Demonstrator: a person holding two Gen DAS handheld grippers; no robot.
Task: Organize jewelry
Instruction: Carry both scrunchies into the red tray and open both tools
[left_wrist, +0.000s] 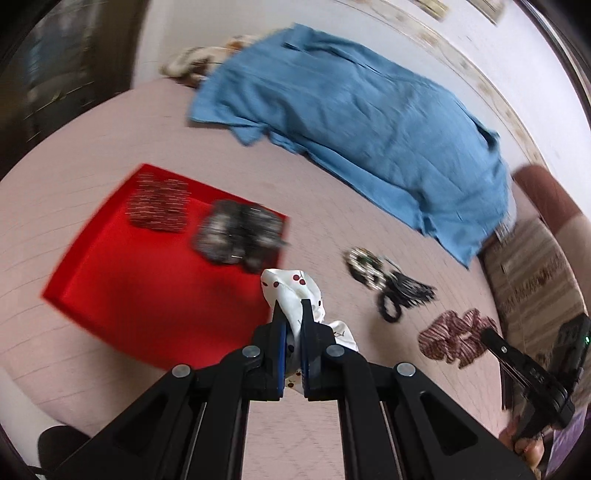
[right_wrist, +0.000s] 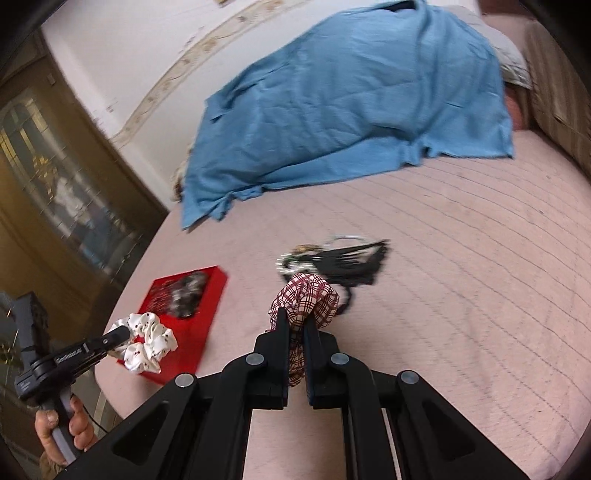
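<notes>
Both tools are loaded: the left gripper (left_wrist: 293, 308) is clamped on the white cherry scrunchie (left_wrist: 291, 291), held just off the red tray's (left_wrist: 110, 280) near corner, and the right gripper (right_wrist: 295, 319) is pinched on the plaid scrunchie (right_wrist: 306, 299), up above the bed (right_wrist: 461, 258). Two dark scrunchies sit along the tray's far edge, so roughly halfway, I'd judge. Left out mid-bed: the bead bracelet (left_wrist: 364, 267) and black tassel piece (left_wrist: 404, 291), tassels running toward the bed's right side.
</notes>
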